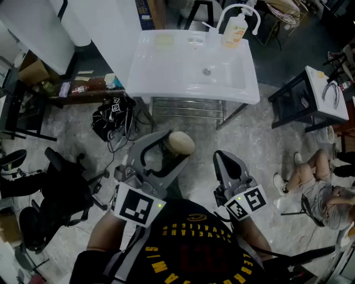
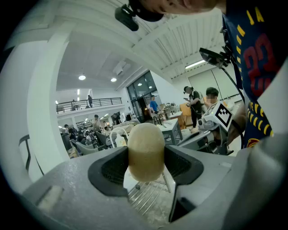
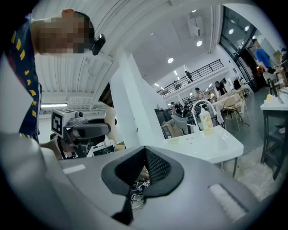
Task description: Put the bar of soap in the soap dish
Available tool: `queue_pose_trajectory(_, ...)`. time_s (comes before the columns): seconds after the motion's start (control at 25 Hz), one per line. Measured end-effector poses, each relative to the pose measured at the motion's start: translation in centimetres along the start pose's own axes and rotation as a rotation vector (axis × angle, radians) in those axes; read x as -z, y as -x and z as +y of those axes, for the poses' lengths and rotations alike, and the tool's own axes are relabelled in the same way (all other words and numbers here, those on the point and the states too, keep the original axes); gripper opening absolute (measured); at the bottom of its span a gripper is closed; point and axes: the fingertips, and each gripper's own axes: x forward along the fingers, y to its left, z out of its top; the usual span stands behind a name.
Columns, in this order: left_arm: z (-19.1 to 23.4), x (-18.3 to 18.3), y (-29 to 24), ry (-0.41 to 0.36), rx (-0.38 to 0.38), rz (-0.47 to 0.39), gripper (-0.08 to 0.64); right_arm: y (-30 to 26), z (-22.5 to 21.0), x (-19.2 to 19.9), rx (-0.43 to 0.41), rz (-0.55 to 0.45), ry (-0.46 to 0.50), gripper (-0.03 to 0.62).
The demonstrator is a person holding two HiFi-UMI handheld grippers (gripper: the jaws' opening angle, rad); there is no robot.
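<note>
Centrally, the left fingers [image 2: 112, 168] pressed from both sides on the bar of soap [image 2: 146, 150], a smooth beige oval that stood upright between the pads and rose above them. The left gripper [image 1: 176, 146] carried the soap [image 1: 183, 142] over the floor [image 1: 260, 138], short of the front edge of the washbasin [image 1: 166, 77] and well apart from everything on it. The right fingers [image 3: 157, 168] were closed together with nothing between them; the right gripper [image 1: 227, 160] was held beside the left one, also short of the washbasin's front edge.

On the washbasin, a pale-yellow dish [image 1: 163, 40] lay at the back edge toward the left corner. A small clear object sat just to its right; its kind could not be told. A dispenser bottle [image 1: 234, 30] stood near the back right corner, under the curved faucet [image 1: 239, 9]. The drain [image 1: 206, 71] lay in the bowl, right of centre.

On the floor to the left of the washbasin lay a black bag [image 1: 111, 119], and nearer the person stood a black chair [image 1: 66, 191]. A small white-topped table [image 1: 327, 97] stood at the right.
</note>
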Motion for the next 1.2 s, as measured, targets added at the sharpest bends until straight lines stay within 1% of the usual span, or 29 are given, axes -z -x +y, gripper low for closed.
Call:
queue_pose_trajectory(0.12, -6.2, -1.0, 3.2, -0.033, 0.004, 0.054, 0.256, 6.4, 2.6, 1.0, 0.001, 0.02, -0.003, 0.002)
queue_pose_trajectory(0.2, -8.9, -1.6, 4.7, -0.023, 0.008, 0.078, 0.256, 9.6, 3.9, 1.3, 0.002, 0.029, -0.015, 0.002)
queue_pose_trajectory(0.32, -11.5, -1.5, 6.4, 0.005, 0.023, 0.107, 0.256, 12.3, 5.8, 1.4, -0.008, 0.04, -0.024, 0.002)
queue_pose_trajectory(0.44, -13.2, -1.0, 8.0, 0.025, 0.038, 0.121, 0.256, 13.5, 8.1, 2.2, -0.027, 0.057, -0.022, 0.002)
queue_pose_trajectory(0.56, -14.3, -1.0, 8.8, 0.029, 0.059, 0.127, 0.256, 14.2, 9.3, 2.6, -0.029, 0.07, -0.03, 0.002)
queue_pose_trajectory(0.64, -14.7, -1.3, 9.0, 0.012, 0.07, 0.132, 0.256, 14.4, 9.6, 2.6, -0.029, 0.067, -0.048, 0.002)
queue_pose_trajectory(0.72, -14.9, -1.3, 9.1, -0.016, 0.067, 0.142, 0.256, 14.2, 10.2, 2.6, -0.057, 0.059, -0.064, 0.002)
queue_pose_trajectory(0.8, -15.1, -1.0, 9.4, -0.038, 0.06, 0.155, 0.256, 13.9, 11.2, 2.6, -0.108, 0.053, -0.091, 0.003)
queue_pose_trajectory(0.84, -15.3, -0.8, 9.6, -0.051, 0.058, 0.166, 0.256, 13.9, 11.8, 2.6, -0.132, 0.05, -0.1, 0.024)
queue_pose_trajectory(0.88, -15.4, -0.6, 9.8, -0.069, 0.054, 0.18, 0.256, 14.0, 12.3, 2.5, -0.153, 0.047, -0.105, 0.062)
queue_pose_trajectory(0.92, -15.5, -0.4, 9.9, -0.093, 0.047, 0.193, 0.256, 14.0, 12.6, 2.4, -0.168, 0.044, -0.11, 0.075)
queue_pose_trajectory(1.04, -15.4, 0.0, 10.3, -0.142, 0.024, 0.23, 0.256, 14.1, 13.0, 2.0, -0.193, 0.04, -0.113, 0.091)
queue_pose_trajectory(1.2, -14.6, 1.4, 10.5, -0.164, 0.007, 0.278, 0.256, 13.6, 13.0, 1.9, -0.202, 0.04, -0.105, 0.089)
